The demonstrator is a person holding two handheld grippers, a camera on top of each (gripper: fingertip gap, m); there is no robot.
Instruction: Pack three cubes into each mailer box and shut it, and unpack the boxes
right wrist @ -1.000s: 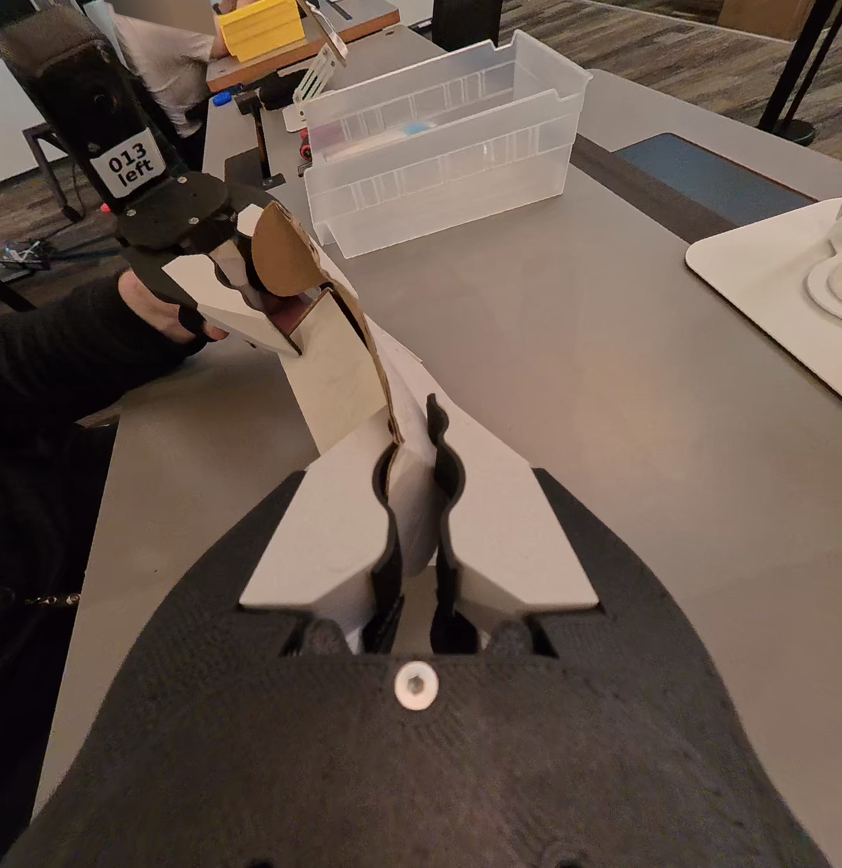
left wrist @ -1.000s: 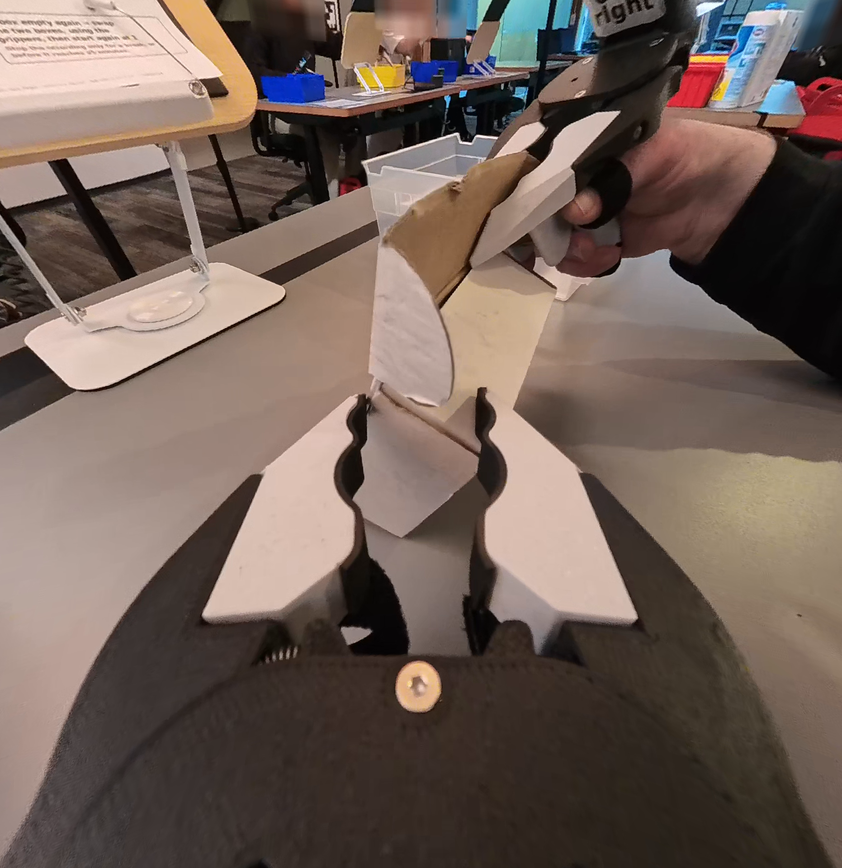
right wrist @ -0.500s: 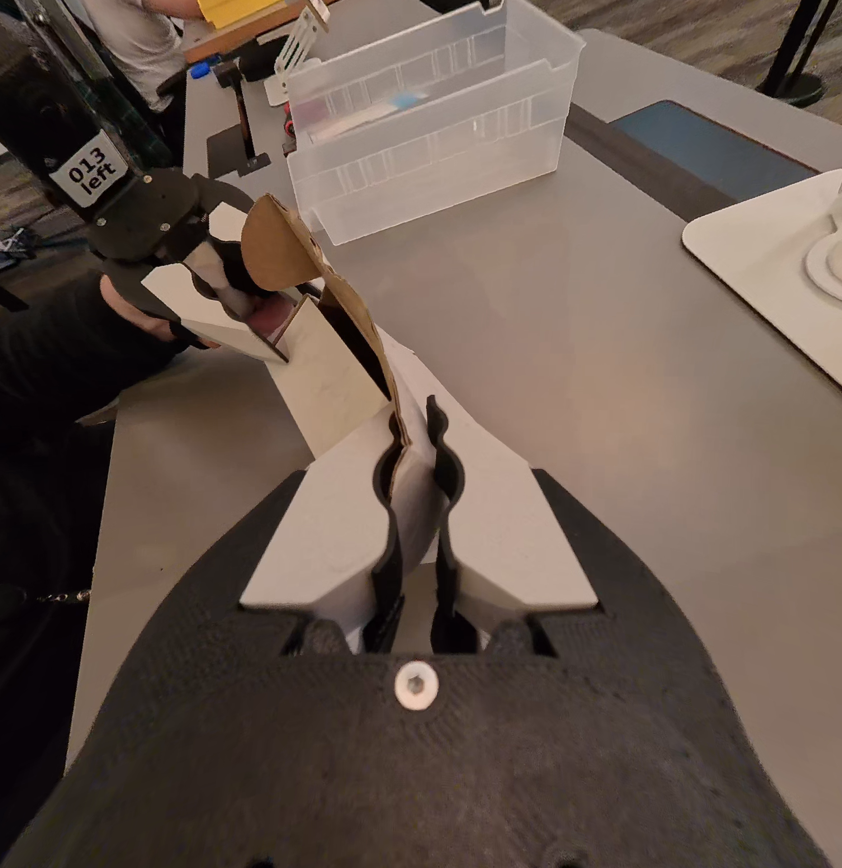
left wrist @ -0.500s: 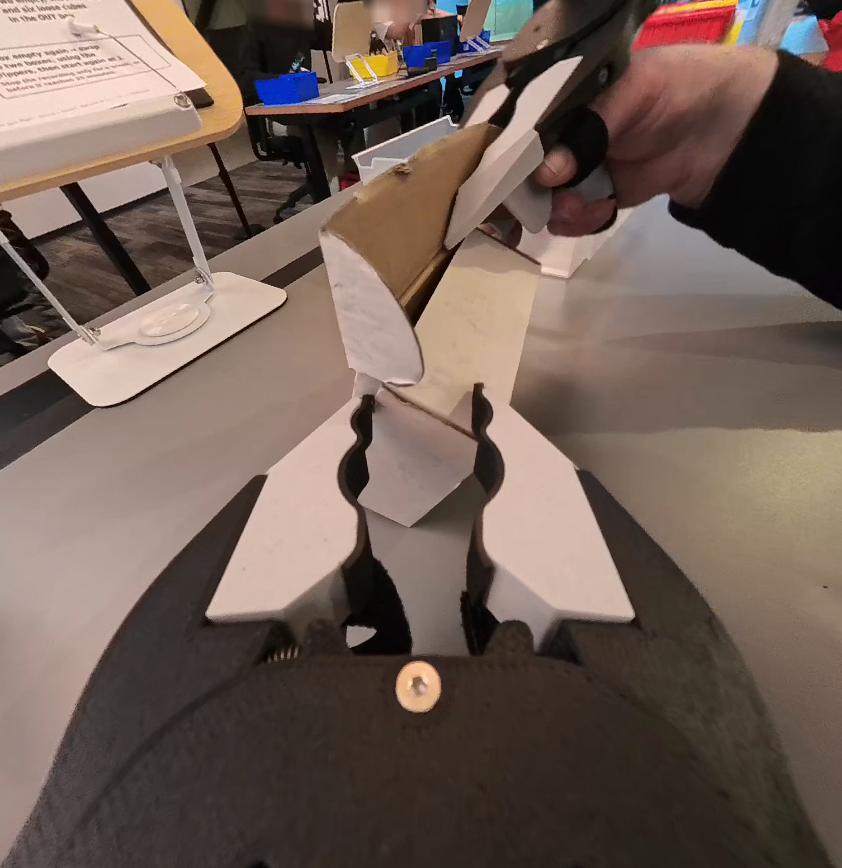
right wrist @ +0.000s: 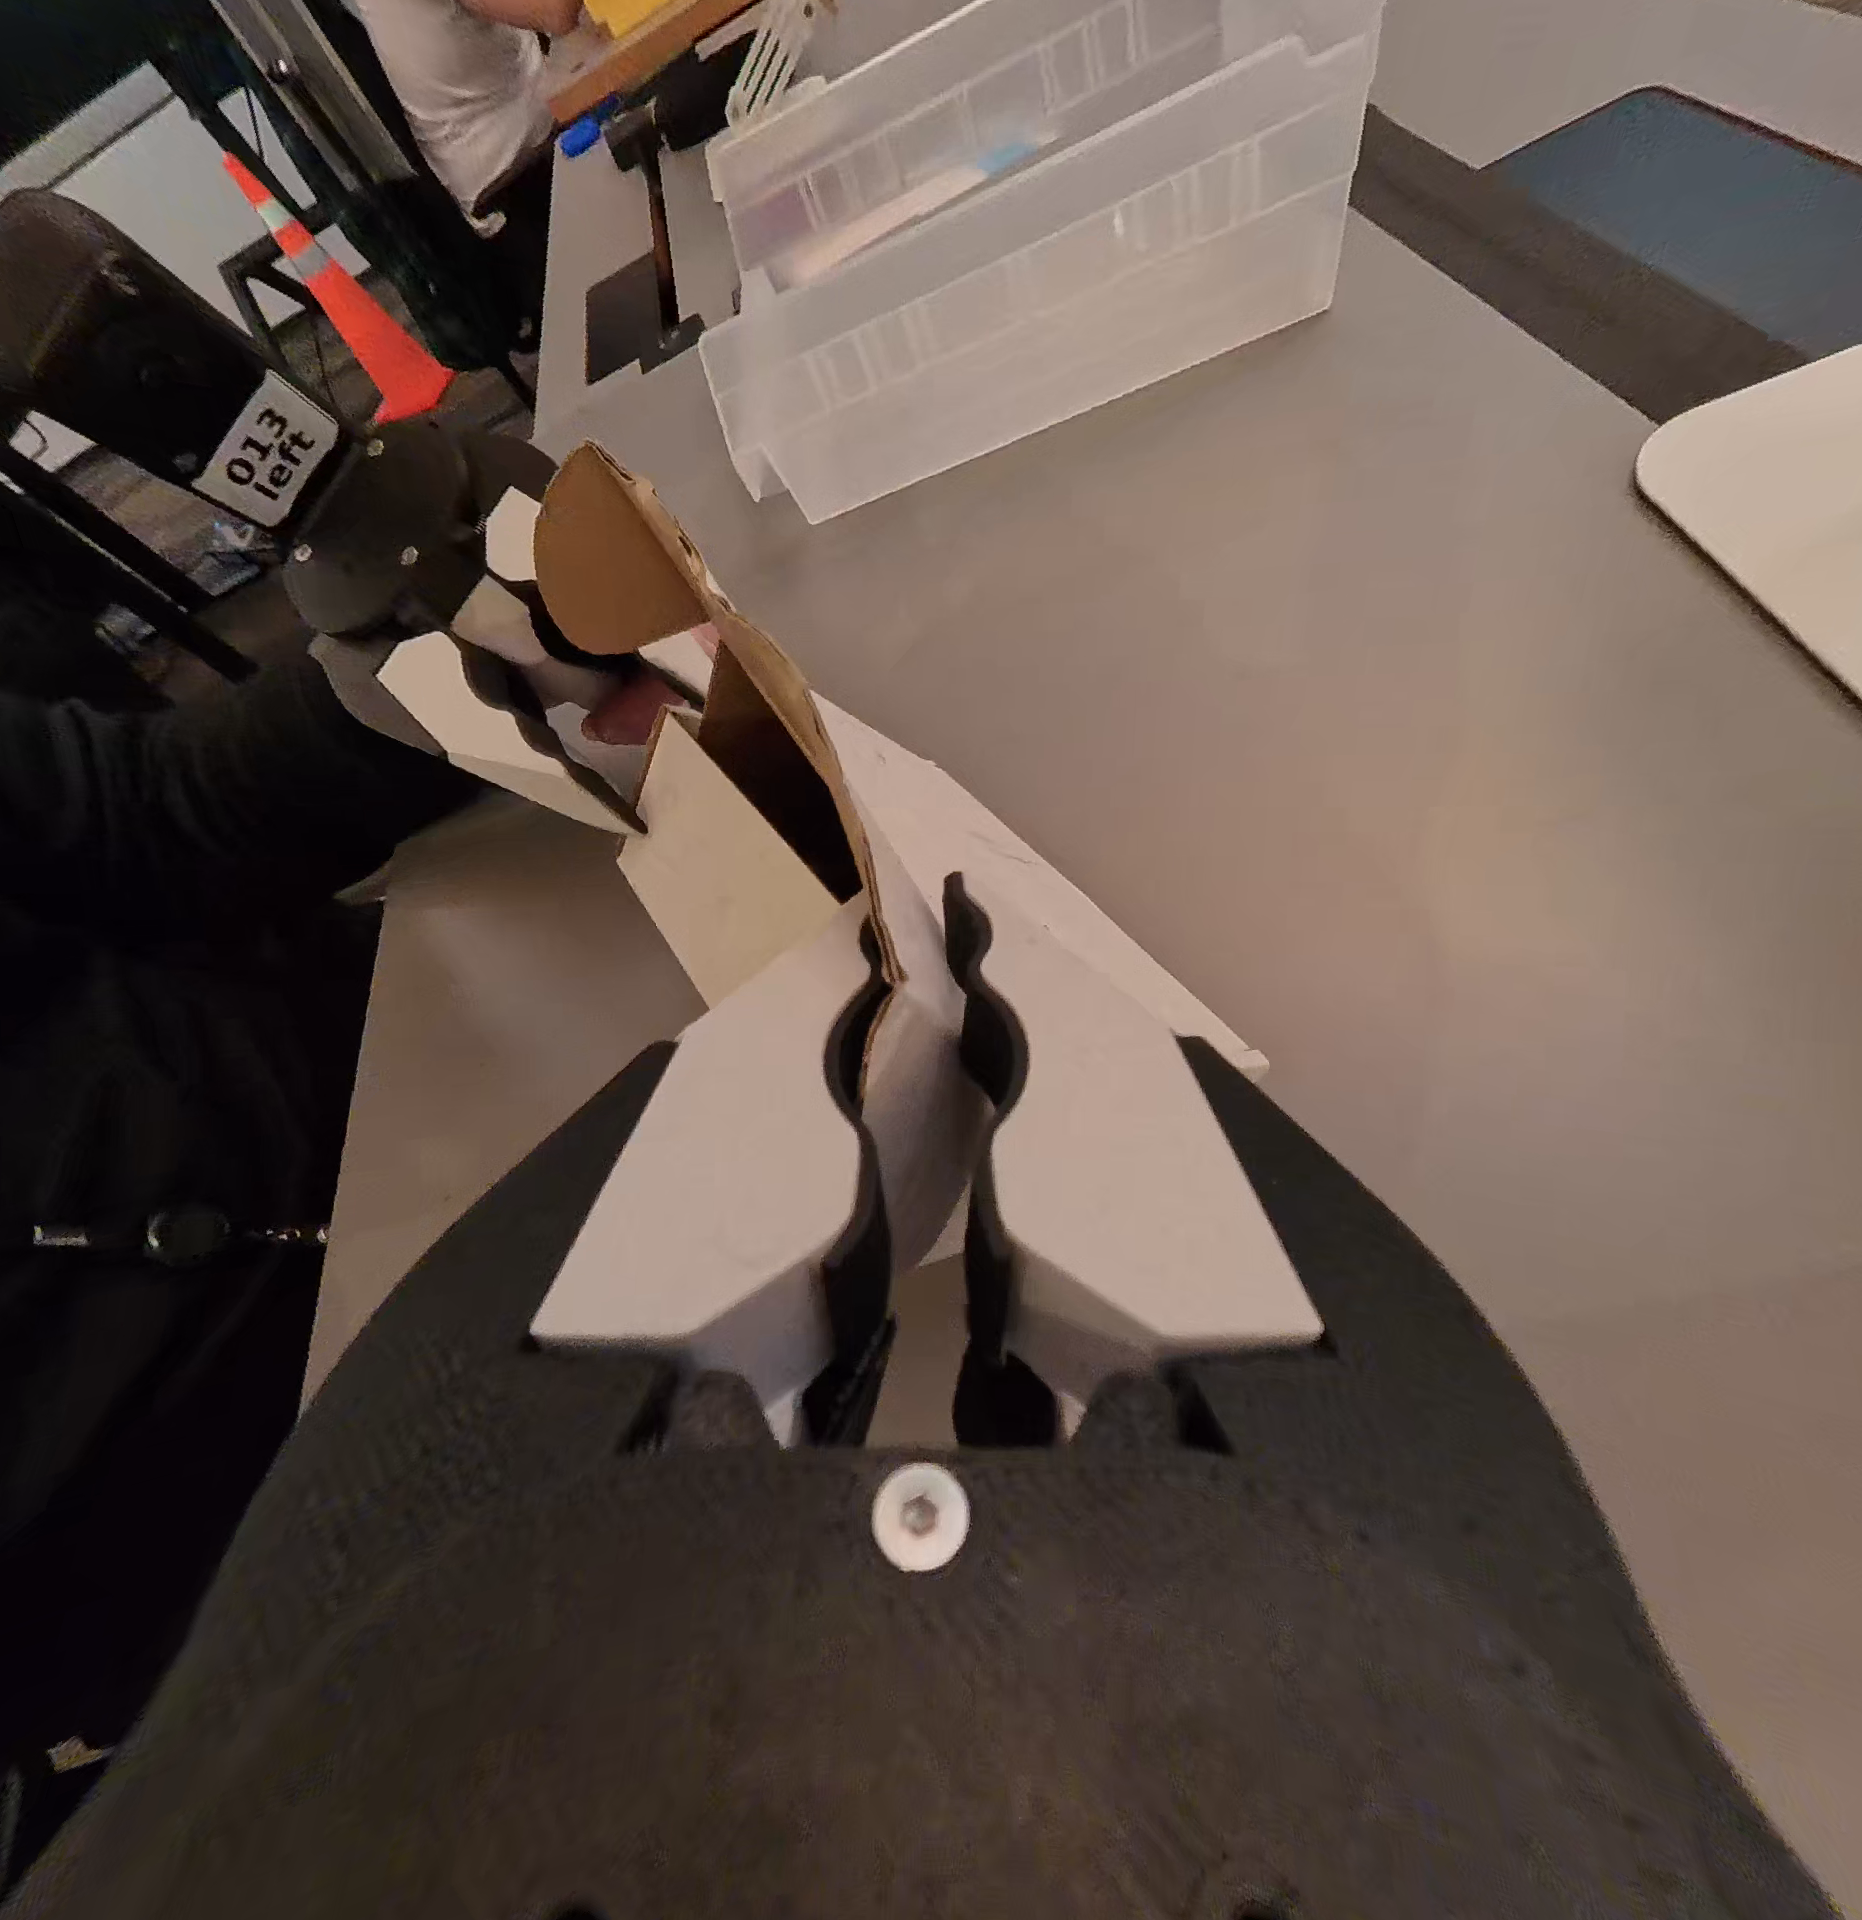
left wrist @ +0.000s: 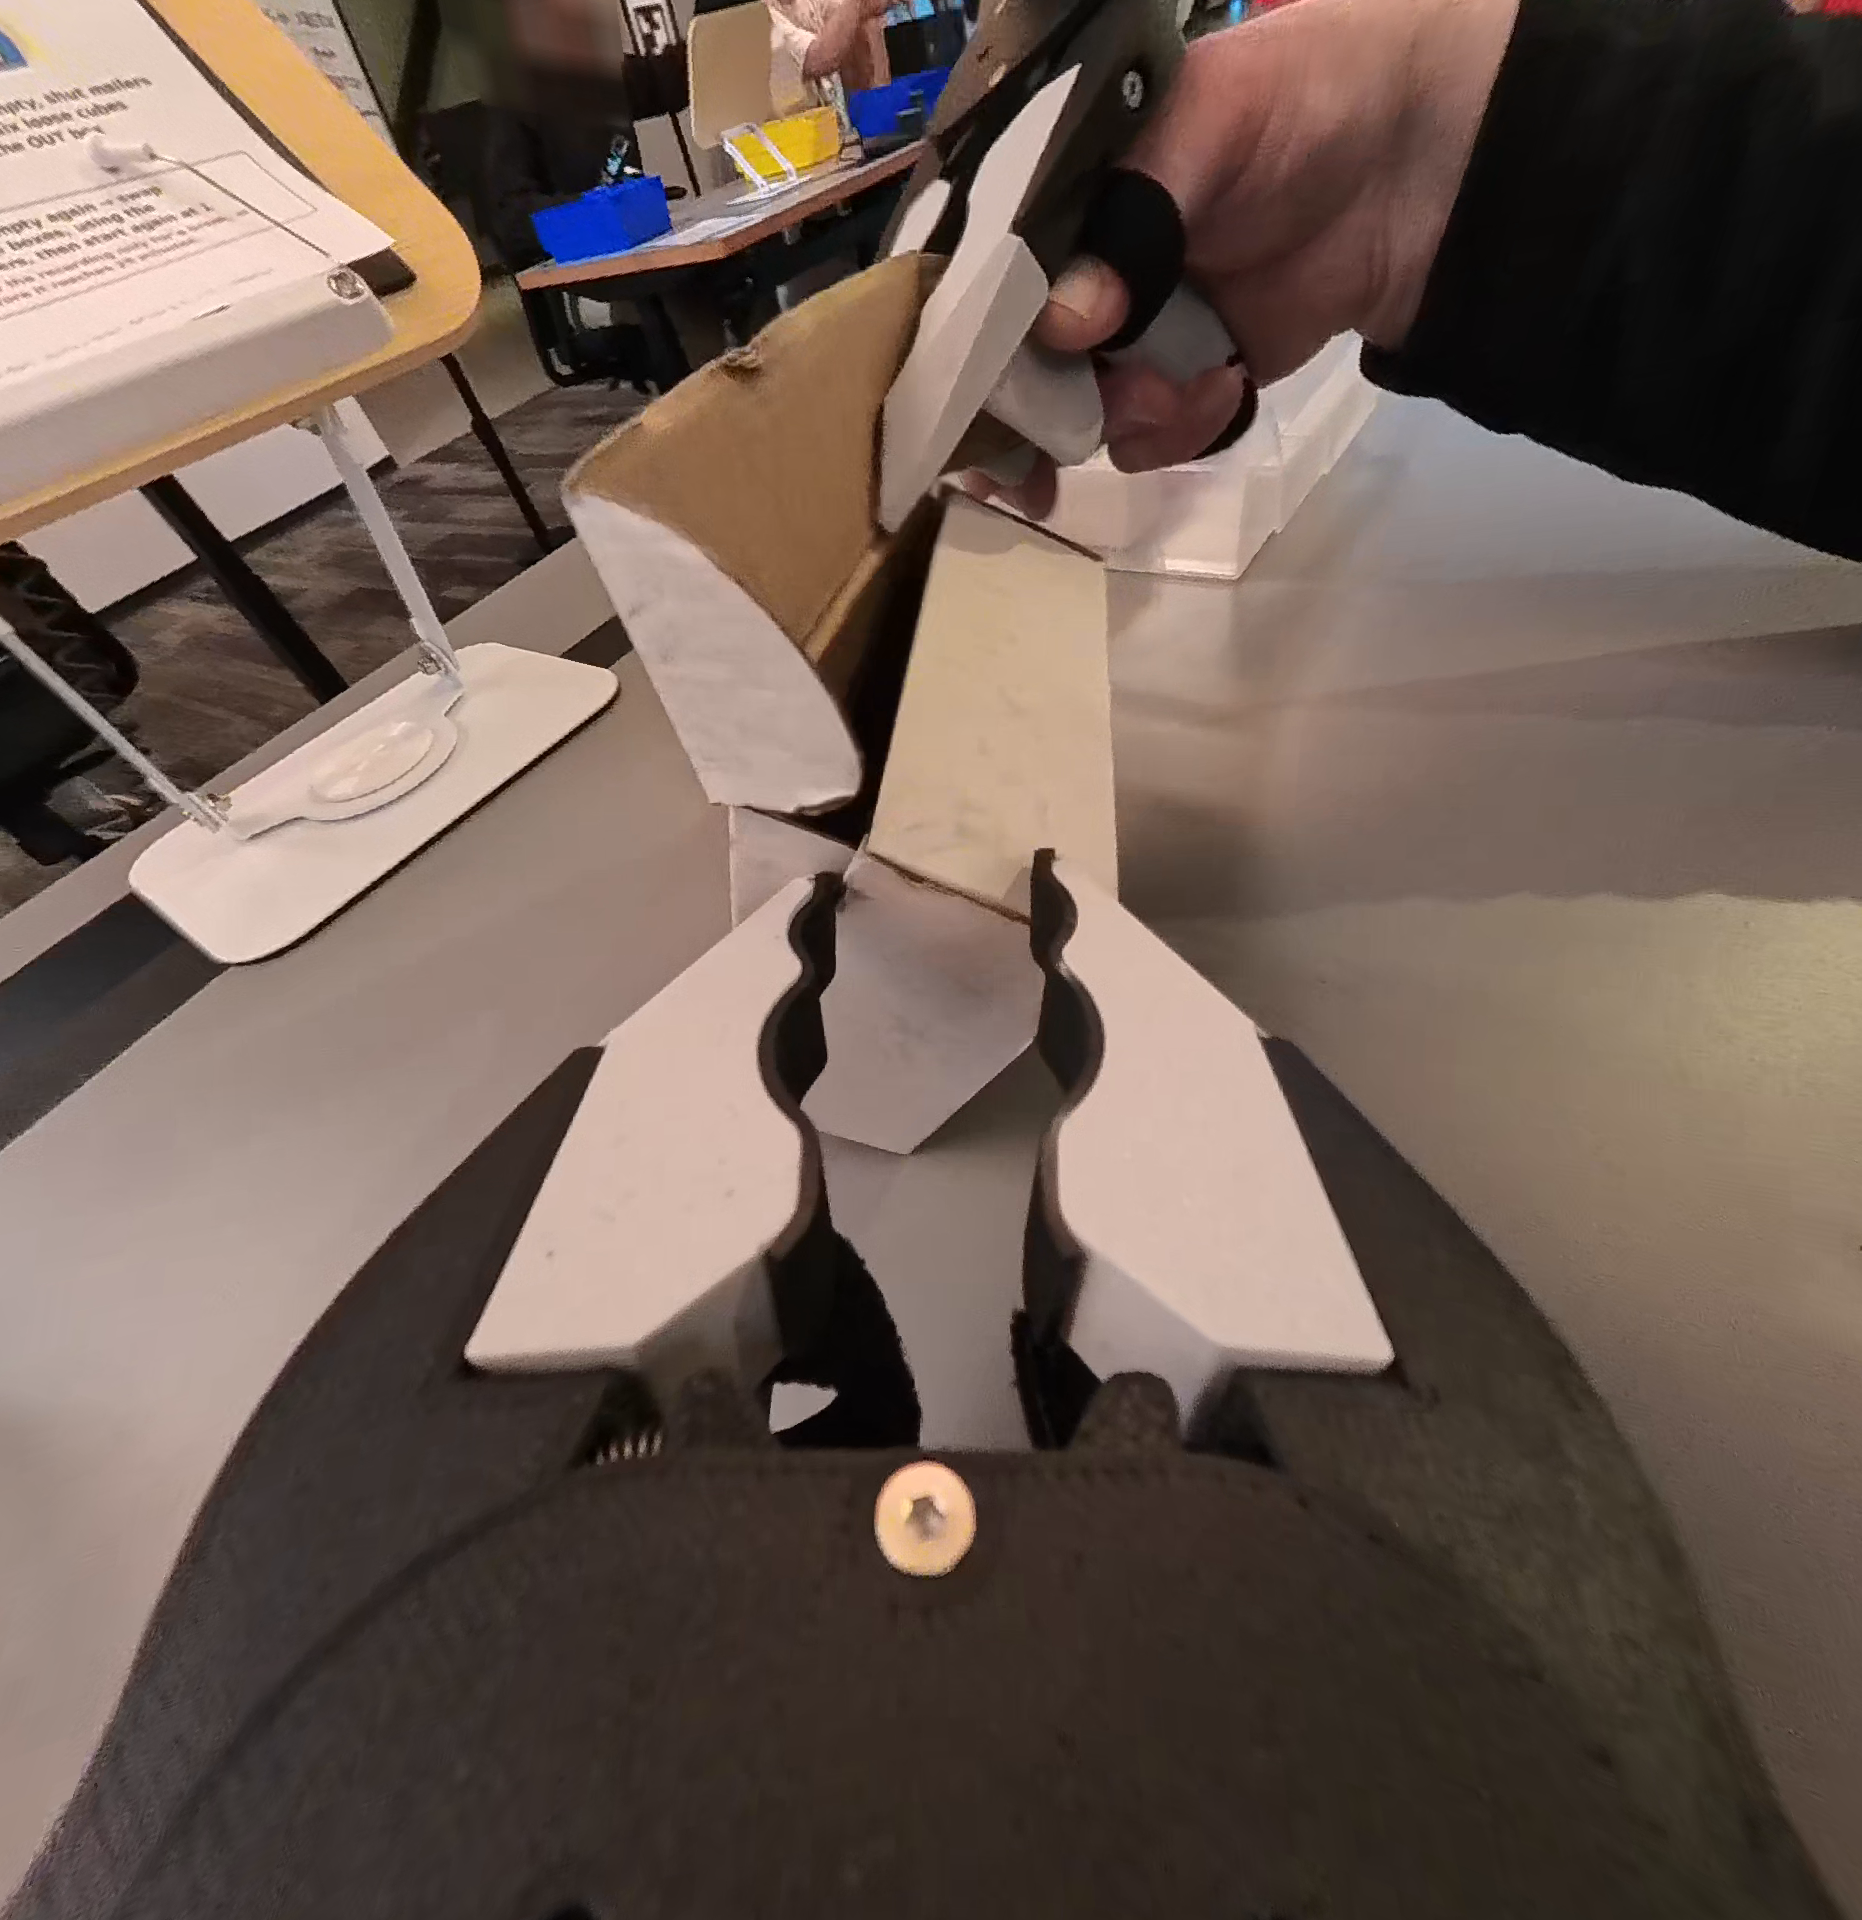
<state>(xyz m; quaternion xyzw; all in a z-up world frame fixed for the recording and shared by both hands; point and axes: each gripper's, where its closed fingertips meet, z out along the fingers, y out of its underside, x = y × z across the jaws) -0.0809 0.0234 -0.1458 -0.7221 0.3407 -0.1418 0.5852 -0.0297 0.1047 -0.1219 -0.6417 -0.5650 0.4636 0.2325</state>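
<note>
The grey bench [right wrist: 1322, 831] carries the mailer box [left wrist: 1000, 707], held tilted just above it. Left tongs [left wrist: 932, 914] clamp a white flap; right tongs [right wrist: 916, 935] clamp the lid. Best to lift the lid slowly, keeping the box pinned. Probably unpacking. A clear bin [right wrist: 1031, 260] stands behind, well apart.

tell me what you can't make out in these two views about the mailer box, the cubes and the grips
- Inside of the mailer box: both views; its lifted lid and walls hide whether cubes remain.
- Cubes: none shows in either view.
- Left gripper hold: left wrist view; the flap sits between the fingers, but contact is unclear.
- Right gripper: right wrist view; pinches the lid's edge, the far fingertip contact is hidden by cardboard.
- Clear bin contents: right wrist view; frosted walls blur them.
</note>
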